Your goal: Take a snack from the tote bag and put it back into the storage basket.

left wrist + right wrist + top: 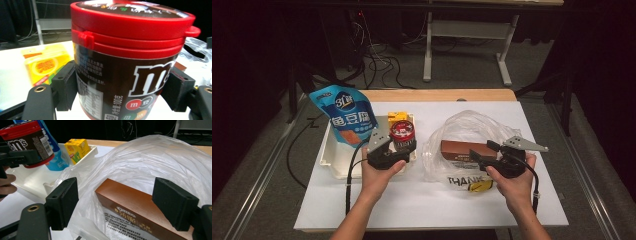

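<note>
Meanwhile the left claw clamps a brown round candy tub with a red lid above the white plastic tray. Spread wide and empty, the right claw straddles the brown cardboard biscuit box inside a clear plastic bag.

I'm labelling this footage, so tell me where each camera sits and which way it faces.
High view: above the person's side, facing forward and down on the table; both forearms and tongs show.
Left gripper view: rides the left tongs, facing the M&M's jar clamped between its black pads.
Right gripper view: rides the right tongs, facing the Oreo box in the clear plastic bag.
Shared: the right gripper view also catches the jar and yellow carton.
</note>
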Available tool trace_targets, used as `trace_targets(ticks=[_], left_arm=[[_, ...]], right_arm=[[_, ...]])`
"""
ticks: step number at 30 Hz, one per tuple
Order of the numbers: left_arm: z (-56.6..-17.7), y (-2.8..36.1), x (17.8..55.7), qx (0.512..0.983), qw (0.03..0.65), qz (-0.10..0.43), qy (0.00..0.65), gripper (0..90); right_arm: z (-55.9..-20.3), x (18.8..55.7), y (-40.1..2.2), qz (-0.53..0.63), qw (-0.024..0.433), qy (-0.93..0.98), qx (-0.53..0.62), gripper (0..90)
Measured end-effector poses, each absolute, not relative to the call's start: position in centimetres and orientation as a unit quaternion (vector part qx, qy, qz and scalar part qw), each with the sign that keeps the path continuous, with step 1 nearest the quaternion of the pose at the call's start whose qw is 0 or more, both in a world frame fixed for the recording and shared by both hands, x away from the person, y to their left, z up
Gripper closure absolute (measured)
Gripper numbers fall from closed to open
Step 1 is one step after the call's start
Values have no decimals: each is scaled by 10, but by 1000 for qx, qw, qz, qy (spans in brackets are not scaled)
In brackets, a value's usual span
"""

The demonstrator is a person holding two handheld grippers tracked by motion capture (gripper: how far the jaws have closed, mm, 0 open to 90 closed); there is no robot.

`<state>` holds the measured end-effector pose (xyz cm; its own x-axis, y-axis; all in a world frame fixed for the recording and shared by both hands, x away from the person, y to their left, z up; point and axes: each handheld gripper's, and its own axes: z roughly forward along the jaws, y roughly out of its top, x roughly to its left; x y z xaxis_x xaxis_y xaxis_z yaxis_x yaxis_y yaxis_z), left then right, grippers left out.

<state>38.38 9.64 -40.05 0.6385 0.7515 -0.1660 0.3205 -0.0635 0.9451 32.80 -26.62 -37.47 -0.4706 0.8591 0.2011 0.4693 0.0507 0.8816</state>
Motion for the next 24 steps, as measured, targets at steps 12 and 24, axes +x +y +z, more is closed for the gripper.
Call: trace_targets(ticks=[12,24], left_arm=[[-423,107,407,702,553,191,407,258],[-451,108,432,713,523,194,424,257]], right_arm=[[-382,331,-272,491,193,695,488,231],[-386,332,-276,490,193,690,496,247]])
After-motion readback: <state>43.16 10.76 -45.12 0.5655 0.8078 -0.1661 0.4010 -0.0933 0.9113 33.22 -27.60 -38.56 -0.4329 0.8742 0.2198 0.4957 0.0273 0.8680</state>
